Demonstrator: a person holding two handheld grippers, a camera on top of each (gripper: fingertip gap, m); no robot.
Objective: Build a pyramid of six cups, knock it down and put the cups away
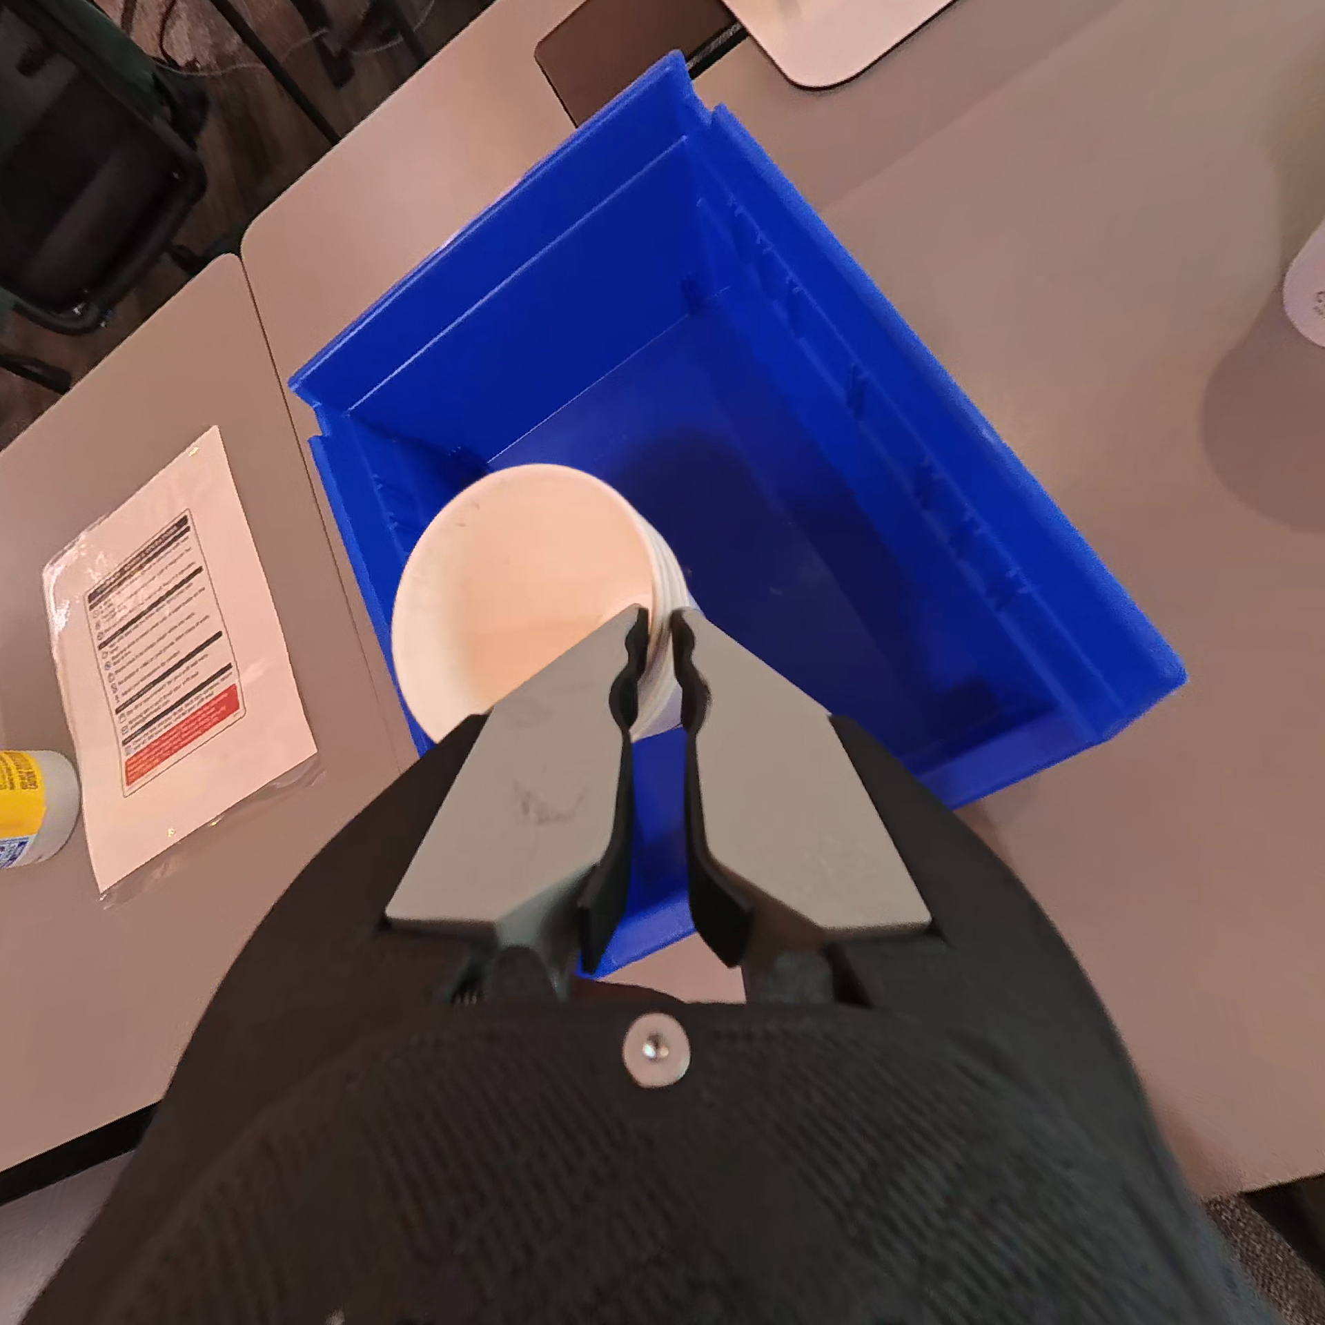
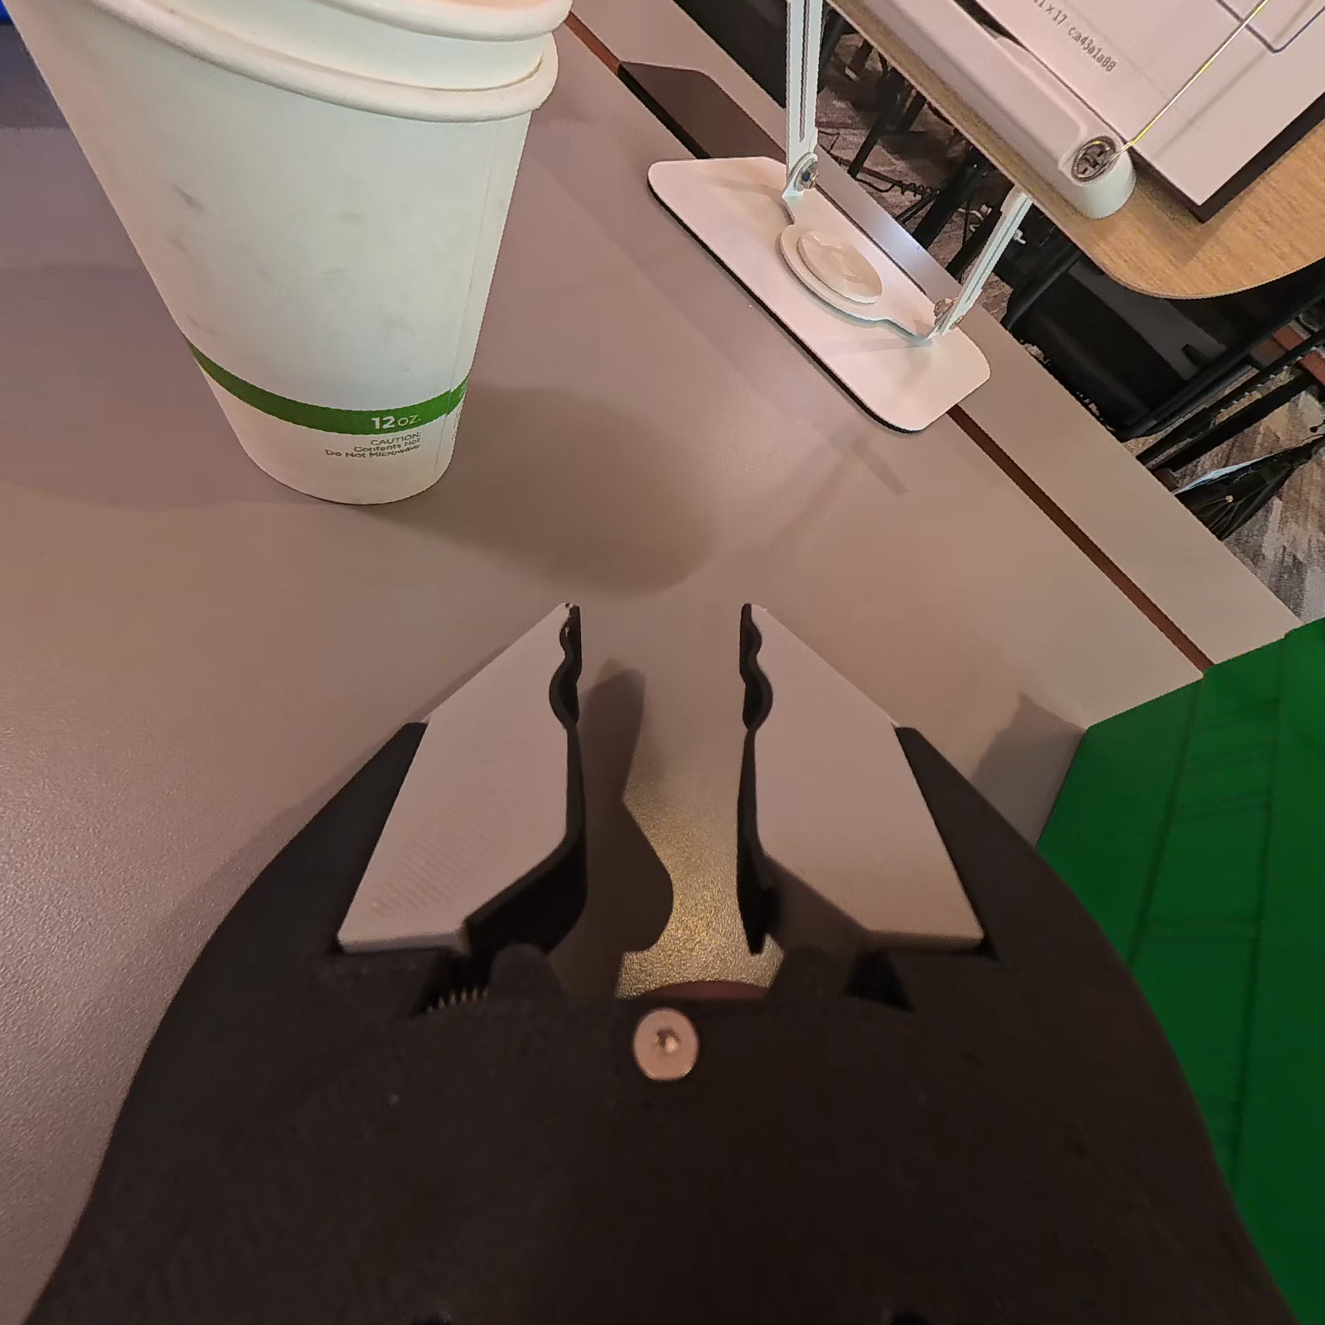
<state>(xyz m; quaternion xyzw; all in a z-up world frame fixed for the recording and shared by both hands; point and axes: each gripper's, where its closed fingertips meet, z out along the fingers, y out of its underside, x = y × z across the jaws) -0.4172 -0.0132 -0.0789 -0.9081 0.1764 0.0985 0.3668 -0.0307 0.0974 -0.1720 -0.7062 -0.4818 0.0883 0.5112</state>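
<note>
In the left wrist view my left gripper (image 1: 661,649) is shut on the rim wall of a stack of several nested white paper cups (image 1: 516,595). One finger is inside the top cup, the other outside. The stack hangs over the near left part of a blue plastic bin (image 1: 932,459), mouth towards the camera. In the right wrist view my right gripper (image 2: 659,659) is open and empty, low over the grey table (image 2: 215,681). A second stack of white cups with a green band (image 2: 315,236) stands upright on the table ahead and to its left. It also shows at the right edge of the left wrist view (image 1: 1308,294).
A laminated sheet (image 1: 172,645) and a white bottle with a yellow label (image 1: 29,803) lie on the table left of the bin. A white stand base (image 2: 824,287) sits ahead right of my right gripper. A green object (image 2: 1219,896) is at its right, by the table's edge. The left gripper's tips are roughly 40 cm from the right gripper's.
</note>
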